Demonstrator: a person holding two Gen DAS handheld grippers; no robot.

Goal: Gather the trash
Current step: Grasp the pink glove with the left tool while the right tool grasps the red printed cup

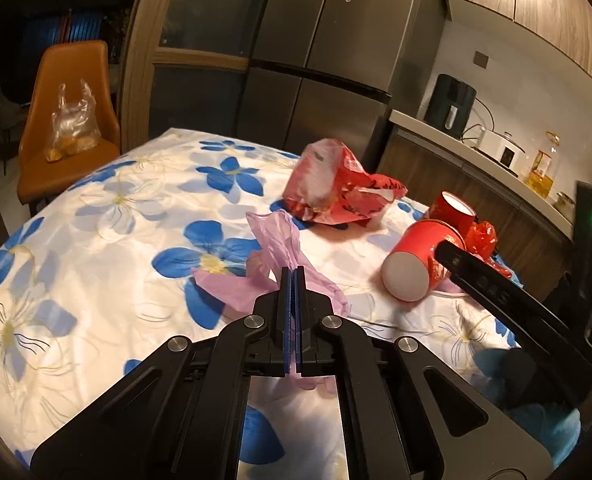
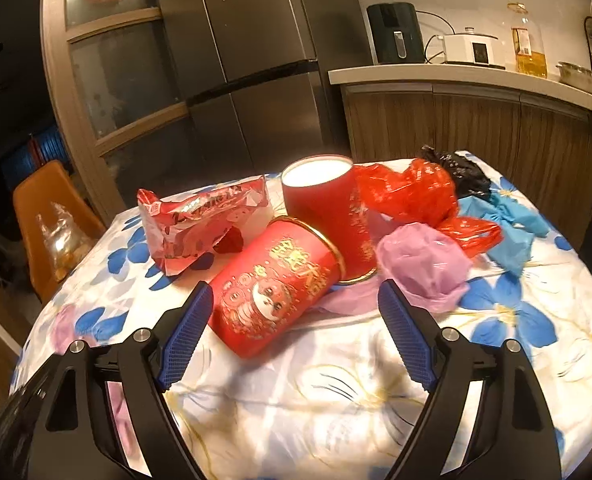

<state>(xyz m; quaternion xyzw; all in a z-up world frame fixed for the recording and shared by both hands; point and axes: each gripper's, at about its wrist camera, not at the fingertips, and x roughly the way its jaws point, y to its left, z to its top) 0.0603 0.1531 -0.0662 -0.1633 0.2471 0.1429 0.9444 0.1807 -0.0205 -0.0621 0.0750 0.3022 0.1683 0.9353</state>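
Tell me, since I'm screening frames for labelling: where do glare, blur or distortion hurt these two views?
Left wrist view: warm ceiling glare top right, fisheye bends the fridge, the snack wrapper looks smeared; the left gripper stays sharp on the purple bag. Right wrist view: the upright cup has a blown-out white mouth, the tablecloth is soft, edges curve.

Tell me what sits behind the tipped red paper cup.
Behind the tipped red paper cup stands an upright red cup; the tipped cup's rim leans on it. The upright cup's lower left side is hidden.

Gold characters on red cup — unreadable
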